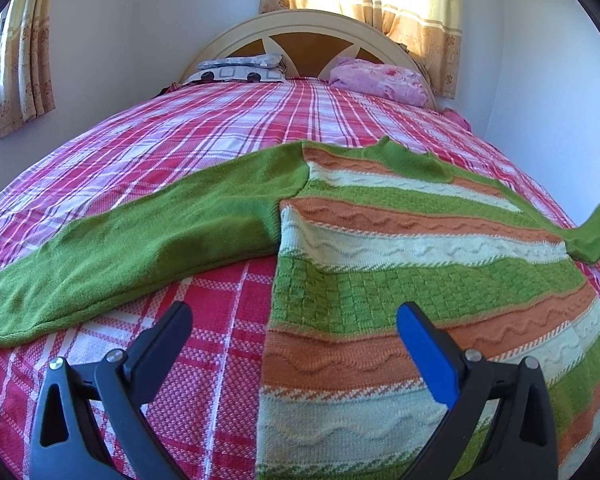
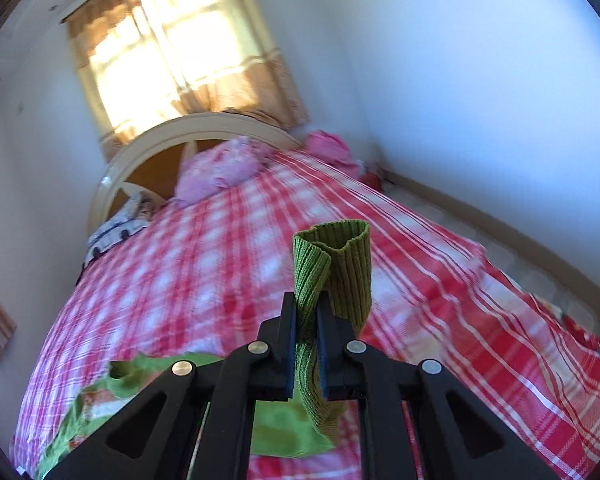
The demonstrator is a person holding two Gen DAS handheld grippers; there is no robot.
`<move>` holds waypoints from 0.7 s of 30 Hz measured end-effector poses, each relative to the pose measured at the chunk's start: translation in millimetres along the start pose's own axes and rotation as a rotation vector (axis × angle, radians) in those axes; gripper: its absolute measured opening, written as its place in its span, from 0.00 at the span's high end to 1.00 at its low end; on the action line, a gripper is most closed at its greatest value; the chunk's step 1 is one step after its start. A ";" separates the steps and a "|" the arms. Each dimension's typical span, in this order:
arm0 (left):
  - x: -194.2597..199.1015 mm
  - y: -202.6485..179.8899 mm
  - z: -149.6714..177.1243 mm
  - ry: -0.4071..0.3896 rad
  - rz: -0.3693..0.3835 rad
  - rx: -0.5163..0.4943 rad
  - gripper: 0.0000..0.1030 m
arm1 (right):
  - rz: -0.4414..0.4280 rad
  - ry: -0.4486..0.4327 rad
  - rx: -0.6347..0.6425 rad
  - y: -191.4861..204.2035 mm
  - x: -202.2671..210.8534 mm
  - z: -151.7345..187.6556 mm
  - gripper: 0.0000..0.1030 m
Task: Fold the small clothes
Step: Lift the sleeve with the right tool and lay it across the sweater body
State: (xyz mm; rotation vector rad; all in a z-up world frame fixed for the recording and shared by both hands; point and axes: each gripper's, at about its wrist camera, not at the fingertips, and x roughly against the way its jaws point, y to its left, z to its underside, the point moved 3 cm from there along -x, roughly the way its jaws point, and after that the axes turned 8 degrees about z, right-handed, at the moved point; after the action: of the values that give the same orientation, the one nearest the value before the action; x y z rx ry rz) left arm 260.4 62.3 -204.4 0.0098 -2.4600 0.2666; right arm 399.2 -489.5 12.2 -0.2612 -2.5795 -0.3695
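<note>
Sweater [image 1: 420, 240] hem cut off below; bedspread [image 2: 180, 280] motion-blurred in right wrist view

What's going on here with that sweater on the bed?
A person is folding a striped knit sweater spread flat on a bed with a red plaid bedspread, using a hand-held gripper in each hand. The right gripper is shut on the ribbed cuff of the right green sleeve and holds it up off the bed. The left gripper is open above the sweater's lower edge, gripping nothing. The left sleeve lies stretched out, not yet folded.
</note>
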 end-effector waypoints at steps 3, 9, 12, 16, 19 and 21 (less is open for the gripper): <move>1.6 3.2 -0.3 -0.008 0.017 0.022 0.00 | -0.027 -0.020 0.046 35.3 6.8 -6.4 0.92; 3.6 7.9 0.2 -0.018 0.040 0.047 0.00 | -0.098 -0.038 0.141 109.1 18.2 -10.3 0.92; 4.0 7.7 0.4 -0.021 0.048 0.051 0.00 | -0.138 -0.045 0.193 146.6 23.2 -7.7 0.92; 4.5 9.0 0.6 -0.026 0.060 0.059 0.00 | -0.204 -0.046 0.271 203.1 30.2 3.2 0.92; 5.0 10.8 1.2 -0.028 0.067 0.065 0.00 | -0.248 -0.039 0.329 242.8 33.0 19.3 0.92; 5.4 11.2 1.8 -0.030 0.072 0.069 0.00 | -0.278 -0.031 0.361 268.7 33.6 34.0 0.92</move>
State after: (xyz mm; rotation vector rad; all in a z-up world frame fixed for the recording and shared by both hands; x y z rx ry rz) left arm 254.3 73.2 -204.5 -0.0456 -2.4832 0.3854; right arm 423.1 -221.5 57.6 0.2236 -2.6566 0.0086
